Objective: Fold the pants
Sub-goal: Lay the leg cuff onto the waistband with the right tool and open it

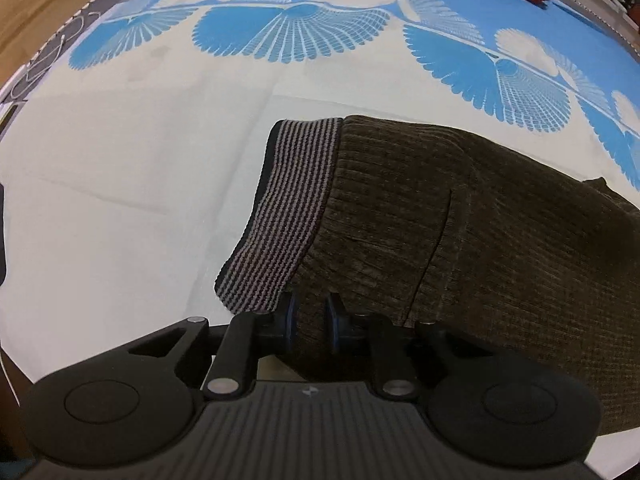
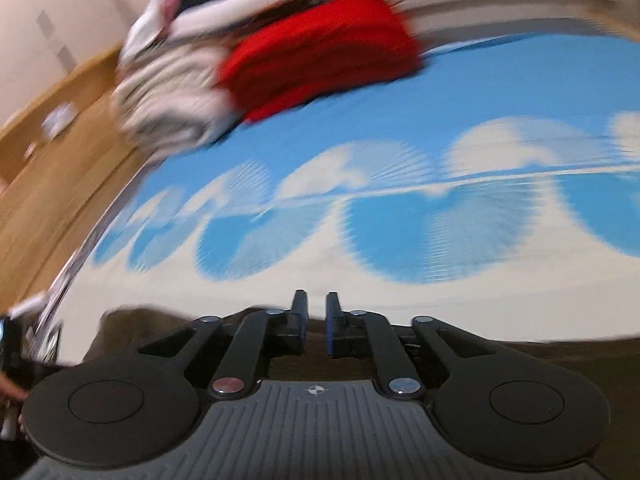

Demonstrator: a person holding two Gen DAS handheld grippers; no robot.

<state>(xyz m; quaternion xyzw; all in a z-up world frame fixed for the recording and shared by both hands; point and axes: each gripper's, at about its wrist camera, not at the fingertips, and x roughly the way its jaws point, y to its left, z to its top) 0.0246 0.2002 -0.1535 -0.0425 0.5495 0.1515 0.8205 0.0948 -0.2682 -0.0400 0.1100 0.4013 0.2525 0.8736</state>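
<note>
pants: I see brown ribbed pants (image 1: 460, 240) lying on the bedsheet (image 1: 120, 200), right of centre in my left view, with the striped waistband (image 1: 280, 216) at their left end.
left gripper: my left gripper (image 1: 311, 322) has a fold of the brown cloth between its blue pads, just beside the waistband; the jaws stand narrowly apart with fabric filling the gap, so I read it as pinching the pants.
right gripper: my right gripper (image 2: 316, 312) shows a thin gap between the pads and nothing in it; I take it as nearly closed but empty. That view is badly blurred, so I would not swear to it.
pants under right: a dark brown strip (image 2: 540, 350) sits below the fingers; probably the same pants, untouched as far as I can tell.
handling: I judge the knit soft, thick and limp, fairly light, not slippery. It will sag and drag on the sheet.
where to grip: I would take it at the waistband corners or the hem, through both layers.
containers: none in view. A red folded pile (image 2: 320, 56) and striped laundry (image 2: 168, 96) lie at the far edge, well apart.
</note>
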